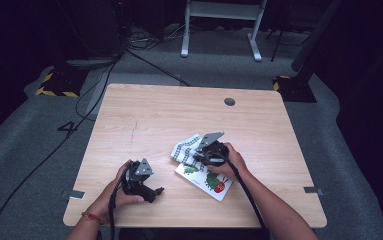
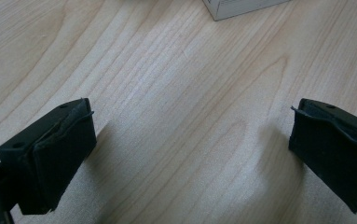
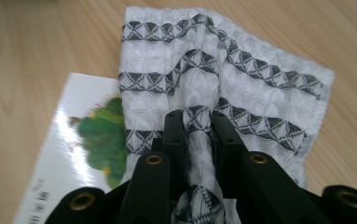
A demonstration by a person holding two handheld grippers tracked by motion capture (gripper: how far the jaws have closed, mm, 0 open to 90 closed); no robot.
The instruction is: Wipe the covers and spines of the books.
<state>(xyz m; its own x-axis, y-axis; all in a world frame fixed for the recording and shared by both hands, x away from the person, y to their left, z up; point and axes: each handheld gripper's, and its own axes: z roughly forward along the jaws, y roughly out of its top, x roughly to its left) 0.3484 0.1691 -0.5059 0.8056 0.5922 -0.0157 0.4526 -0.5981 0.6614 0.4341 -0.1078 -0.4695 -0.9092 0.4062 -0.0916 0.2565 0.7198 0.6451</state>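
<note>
A woven cloth, white with dark geometric bands, looks soft and textured. Beneath it, a picture book has a glossy cover catching glare. The surface is pale, matt wood grain. The left gripper wears matt black, slightly frayed pads.

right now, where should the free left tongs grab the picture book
Take the picture book by its near corner, which lies flat and bare on the table, coming in low from its left. The far part lies under the patterned cloth, which the right tongs pinch. The left tongs stand open over bare wood.
</note>
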